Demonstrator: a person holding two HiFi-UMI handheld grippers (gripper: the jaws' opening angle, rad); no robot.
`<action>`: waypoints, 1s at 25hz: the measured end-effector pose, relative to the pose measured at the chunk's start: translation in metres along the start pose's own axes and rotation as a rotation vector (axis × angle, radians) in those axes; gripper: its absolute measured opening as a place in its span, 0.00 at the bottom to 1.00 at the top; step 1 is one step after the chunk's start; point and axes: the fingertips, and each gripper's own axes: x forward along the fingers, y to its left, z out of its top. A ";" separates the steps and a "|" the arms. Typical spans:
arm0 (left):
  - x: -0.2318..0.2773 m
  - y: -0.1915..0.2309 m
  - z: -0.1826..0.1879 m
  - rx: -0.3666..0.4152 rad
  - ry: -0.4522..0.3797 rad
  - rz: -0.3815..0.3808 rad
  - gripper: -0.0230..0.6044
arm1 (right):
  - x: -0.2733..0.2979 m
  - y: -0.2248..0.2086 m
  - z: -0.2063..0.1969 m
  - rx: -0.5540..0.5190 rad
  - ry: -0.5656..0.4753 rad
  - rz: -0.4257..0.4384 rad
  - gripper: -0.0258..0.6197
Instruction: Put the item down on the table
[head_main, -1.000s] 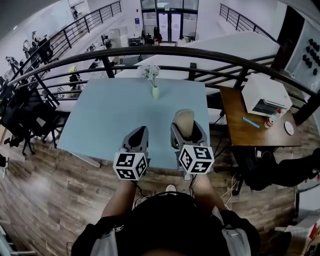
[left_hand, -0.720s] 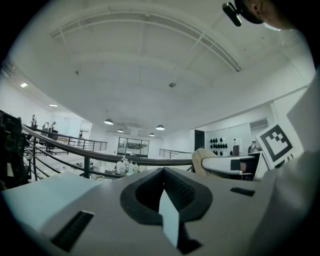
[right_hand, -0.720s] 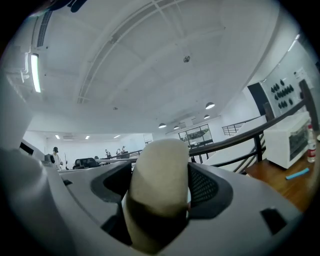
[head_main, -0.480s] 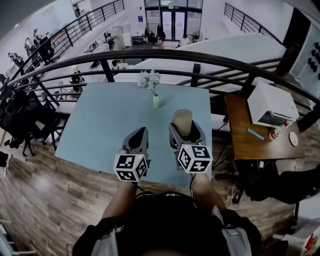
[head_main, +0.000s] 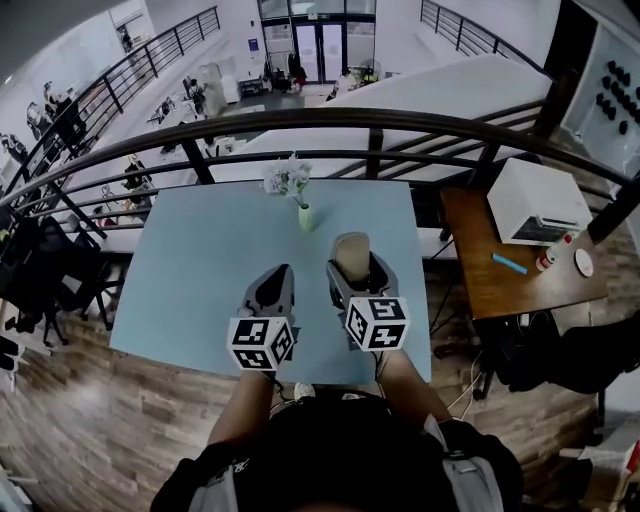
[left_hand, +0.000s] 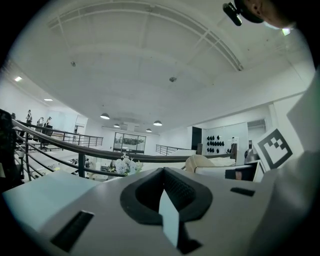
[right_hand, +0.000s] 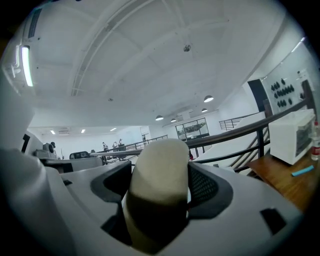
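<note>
Right gripper (head_main: 350, 264) jaws clamped on a cream oblong item (head_main: 350, 253), held over the desk (head_main: 200, 260), not yet set down.
Item was pale, smooth, round-topped and lay between both jaws, over the desk's right half toward the near edge. Left gripper (head_main: 272, 287) jaws were closed to a thin slit, empty. Risks: letting go while too high could make it roll off the near edge; pushing forward could tip the flower vase (head_main: 305, 214) beyond.

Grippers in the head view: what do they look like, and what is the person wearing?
Both the left gripper and right gripper have pale grey shells tapering to a two-jaw claw lined with dark ribbed pads. Each carries a white cube printed with black square markers. The person wears a dark top.
</note>
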 end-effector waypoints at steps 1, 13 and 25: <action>0.002 0.001 -0.001 0.000 0.002 -0.006 0.06 | 0.003 -0.001 -0.004 0.001 0.008 -0.007 0.59; 0.005 0.024 -0.007 -0.019 0.010 -0.009 0.06 | 0.052 0.000 -0.048 -0.017 0.124 -0.026 0.59; -0.003 0.060 -0.014 -0.047 0.020 0.056 0.06 | 0.136 -0.007 -0.172 -0.073 0.422 -0.027 0.59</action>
